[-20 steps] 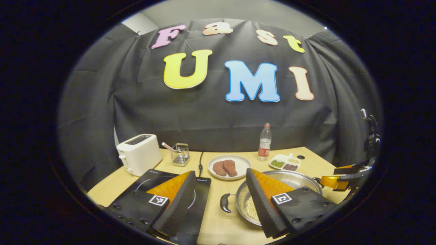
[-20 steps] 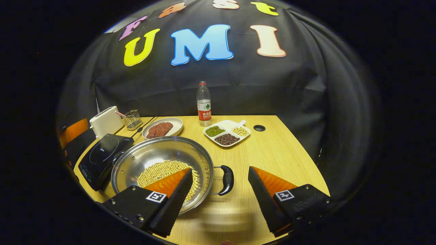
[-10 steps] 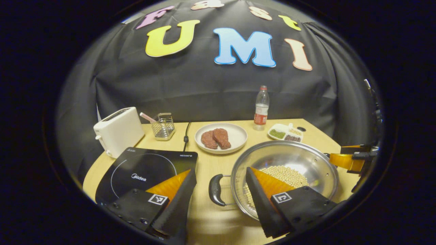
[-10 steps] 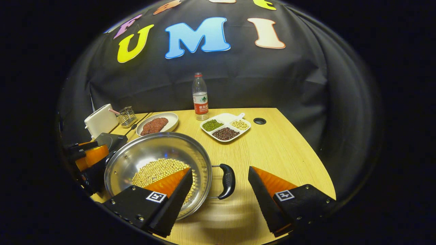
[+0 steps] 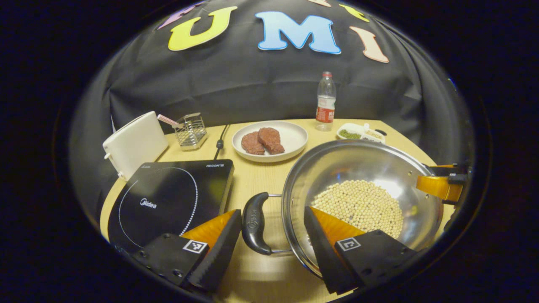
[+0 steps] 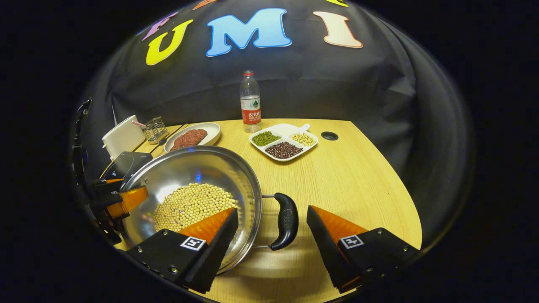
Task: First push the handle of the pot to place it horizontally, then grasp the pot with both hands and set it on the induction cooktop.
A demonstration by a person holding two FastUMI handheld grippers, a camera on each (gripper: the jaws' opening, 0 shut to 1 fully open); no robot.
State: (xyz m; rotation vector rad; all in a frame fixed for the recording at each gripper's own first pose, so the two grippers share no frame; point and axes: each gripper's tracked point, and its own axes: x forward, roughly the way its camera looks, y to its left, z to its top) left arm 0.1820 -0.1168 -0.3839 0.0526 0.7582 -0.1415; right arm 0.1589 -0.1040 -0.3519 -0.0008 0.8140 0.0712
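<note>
Pot beside cooktop, meat plate behind (both jaws spread).

From my left claw view, the induction cooktop lies left of the pot on the table; behind them I see toaster, steak plate and bottle.

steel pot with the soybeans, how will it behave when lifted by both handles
The shiny steel pot is probably rigid and fairly heavy with its layer of loose soybeans. Tilted, the beans would likely slide to one side. Its black loop handles seem a firmer hold than the smooth rim.
</note>
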